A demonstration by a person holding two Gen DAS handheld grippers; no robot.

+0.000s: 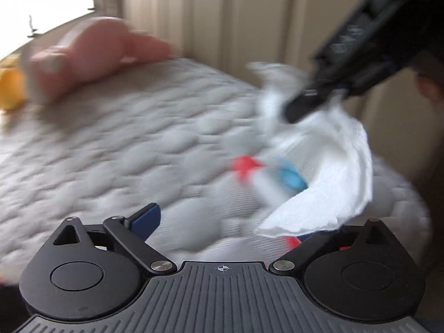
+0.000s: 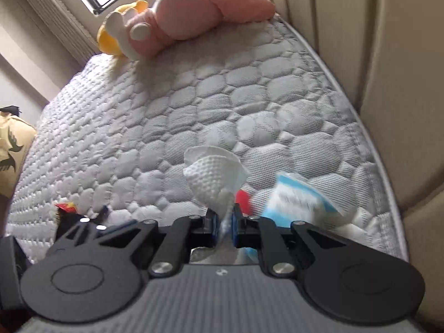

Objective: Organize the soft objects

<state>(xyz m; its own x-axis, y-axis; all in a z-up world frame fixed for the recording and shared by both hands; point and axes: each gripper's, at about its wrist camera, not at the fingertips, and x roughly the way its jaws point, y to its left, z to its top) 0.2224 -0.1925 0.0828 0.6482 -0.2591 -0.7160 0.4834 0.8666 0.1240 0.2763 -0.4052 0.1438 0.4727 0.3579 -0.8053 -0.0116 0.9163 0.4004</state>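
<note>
Two grippers: both are seen over a quilted mattress (image 2: 222, 97) set against a padded headboard (image 2: 388, 55).
Tissue: a white embossed sheet (image 2: 213, 174) is pinched near its gathered lower end by the right gripper (image 2: 225, 223); its free part fans out above the pads — in the left view it hangs as a curled flap (image 1: 327, 183).
Handling: the sheet is judged very light, limp and easily torn; hold is best taken on a bunched edge, as now, rather than on a single thin layer.
Right jaws: drawn almost together, with only the tissue between the blue pads.
Left jaws: spread wide on the left gripper (image 1: 222, 222); nothing is seen held between them, though the tissue's lower edge hangs over the right-hand finger, and contact cannot be told through the blur.
Packet: a blue, white and red pack (image 2: 302, 202) lies on the mattress just beside the held sheet.
Plush toys: a pink one (image 2: 194, 14) and a yellow one (image 2: 113, 38) are lying at the far end by the window.
</note>
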